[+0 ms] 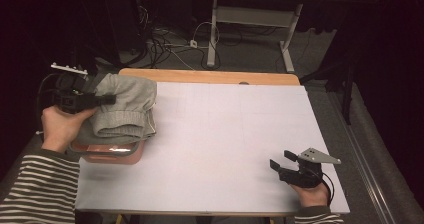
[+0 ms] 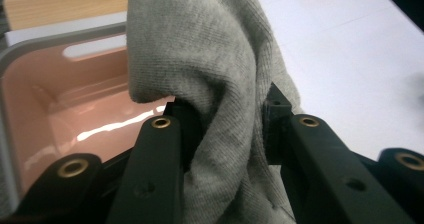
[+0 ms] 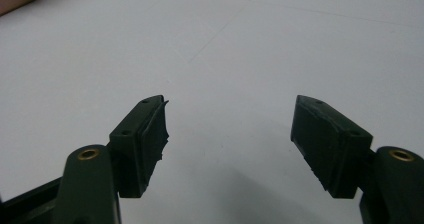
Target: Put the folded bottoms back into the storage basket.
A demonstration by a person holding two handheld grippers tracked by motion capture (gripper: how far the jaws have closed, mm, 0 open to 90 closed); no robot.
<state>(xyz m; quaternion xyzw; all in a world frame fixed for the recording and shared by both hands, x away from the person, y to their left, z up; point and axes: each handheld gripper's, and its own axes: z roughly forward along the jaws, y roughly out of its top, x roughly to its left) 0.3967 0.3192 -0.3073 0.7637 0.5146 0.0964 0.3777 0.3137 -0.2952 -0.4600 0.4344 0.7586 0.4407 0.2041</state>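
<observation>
The left gripper (image 2: 220,114) is clamped on a thick fold of a grey garment (image 1: 122,109), which hangs and bunches over a pink bin (image 1: 112,154) at the near left of the table (image 1: 225,134). The work in hand looks like getting the garment down into the bin, so the fold should be kept pinched until the bulk sits above the opening, then lowered so the cloth sinks inside instead of draping over the rim; the part spilling toward the right edge of the bin may need tucking in. The right gripper (image 3: 227,134) rests at the near right of the table with its jaws spread wide and nothing between them, free to help push loose cloth in. The garment is a soft knit with a fine ribbed weave and a thicker ribbed band along its near edge; it folds in heavy, rounded creases. The bin is smooth, glossy plastic, rectangular with rounded corners, a pale grey rim and a slot handle in its far wall. The table top is flat, matte and white, with a wooden strip along the far edge.
</observation>
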